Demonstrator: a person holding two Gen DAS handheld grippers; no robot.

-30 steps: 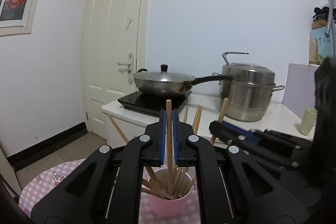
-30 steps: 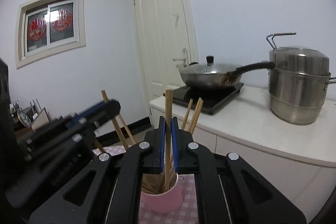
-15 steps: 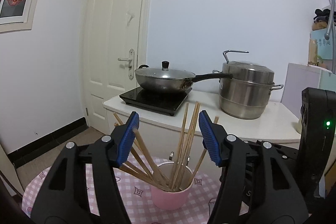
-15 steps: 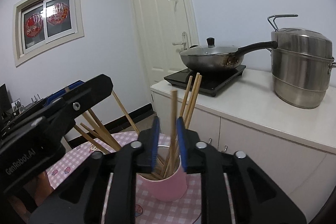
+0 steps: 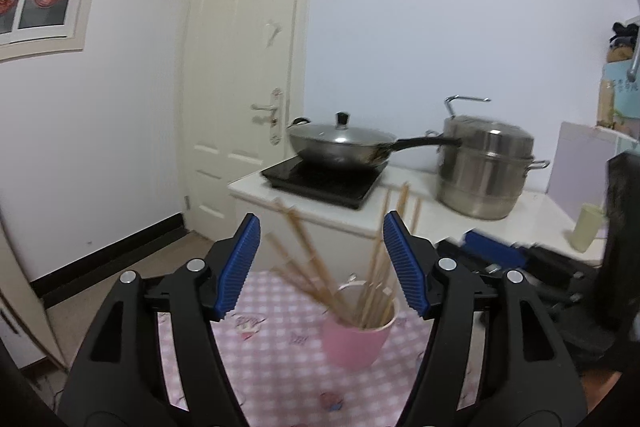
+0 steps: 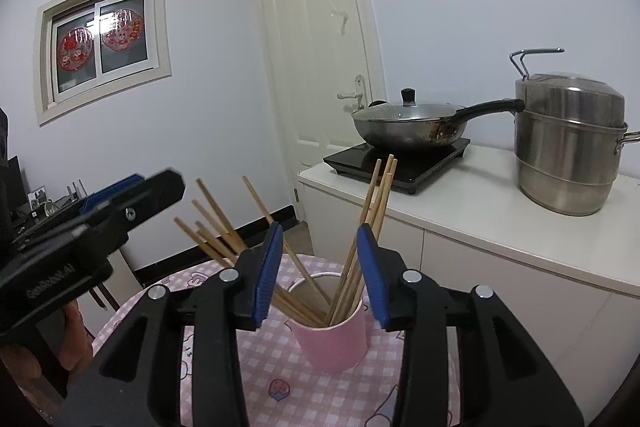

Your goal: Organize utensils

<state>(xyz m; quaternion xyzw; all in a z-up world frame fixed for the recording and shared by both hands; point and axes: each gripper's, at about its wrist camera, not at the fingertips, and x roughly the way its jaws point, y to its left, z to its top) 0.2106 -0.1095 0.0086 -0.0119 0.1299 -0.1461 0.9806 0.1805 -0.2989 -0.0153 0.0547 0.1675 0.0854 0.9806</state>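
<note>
From the left wrist camera, the left gripper [image 5: 322,261] had its blue-padded jaws apart and widening, with nothing pressed between the pads. Beyond and below them a pink cup [image 5: 357,335] stood on the pink checked cloth of the round desk [image 5: 276,355]. A bundle of wooden chopsticks [image 5: 374,267] stood in the cup, some leaning left, the rest leaning upright to the right; they were blurred. The right gripper [image 5: 496,251] showed at the right edge as a dark, blurred shape with a blue strip. Behind the cup, a white counter [image 5: 532,215] carried a black induction hob [image 5: 328,183] with a lidded wok [image 5: 344,147] on it, a steel steamer pot [image 5: 486,167] just beside the wok's handle, and a pale green cup [image 5: 586,233] further right.

From the right wrist camera, the right gripper [image 6: 320,267] also had its jaws apart and opening, narrower than the other pair, clamping nothing. The pink cup [image 6: 334,335] sat on the desk [image 6: 280,379] just past the fingertips, and its chopsticks [image 6: 368,223] fanned into two groups, one leaning left, one leaning right, rising in the gap between the pads without touching them as far as could be seen. The left gripper [image 6: 120,203] reached in from the left, with a hand [image 6: 60,343] beneath it. The wok [image 6: 412,125], hob [image 6: 404,161] and steamer pot [image 6: 572,147] stood on the counter [image 6: 500,227] to the right.
</note>
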